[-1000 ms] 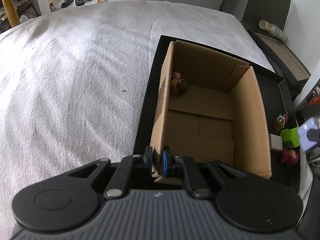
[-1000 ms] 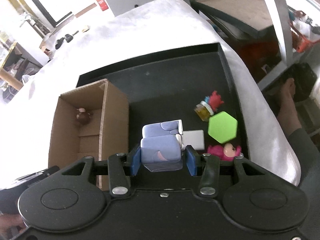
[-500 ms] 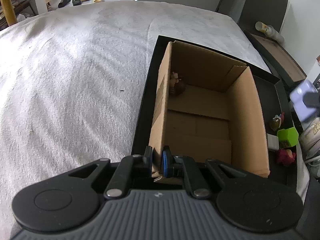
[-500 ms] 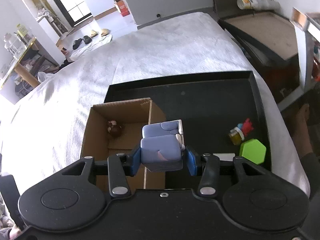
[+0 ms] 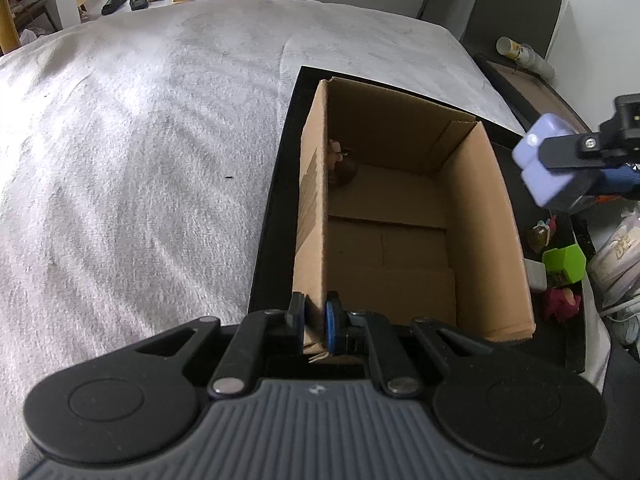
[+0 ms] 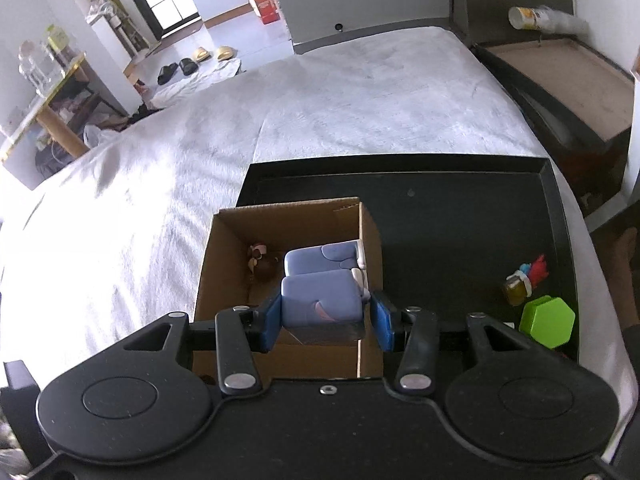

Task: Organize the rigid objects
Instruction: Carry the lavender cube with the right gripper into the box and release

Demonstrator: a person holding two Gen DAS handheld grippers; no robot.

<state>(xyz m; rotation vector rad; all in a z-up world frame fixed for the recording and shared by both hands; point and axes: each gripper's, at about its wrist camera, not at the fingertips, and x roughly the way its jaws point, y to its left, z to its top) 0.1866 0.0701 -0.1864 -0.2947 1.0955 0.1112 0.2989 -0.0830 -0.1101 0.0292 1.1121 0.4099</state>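
Showing no readable writing, the purple block [image 6: 320, 300] sits clamped in the right gripper [image 6: 326, 316] above the cardboard box [image 5: 484, 232] — the left gripper [image 5: 316, 316] pinches its wall (a brown figurine [image 6: 262, 266] inside); toys — a green hexagon [image 6: 548, 322] — lie on the black tray [image 6: 440, 208].

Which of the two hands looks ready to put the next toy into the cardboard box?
Right. The right gripper is shut on the blue toy above the cardboard box; the left gripper is clamped on the box's near wall.
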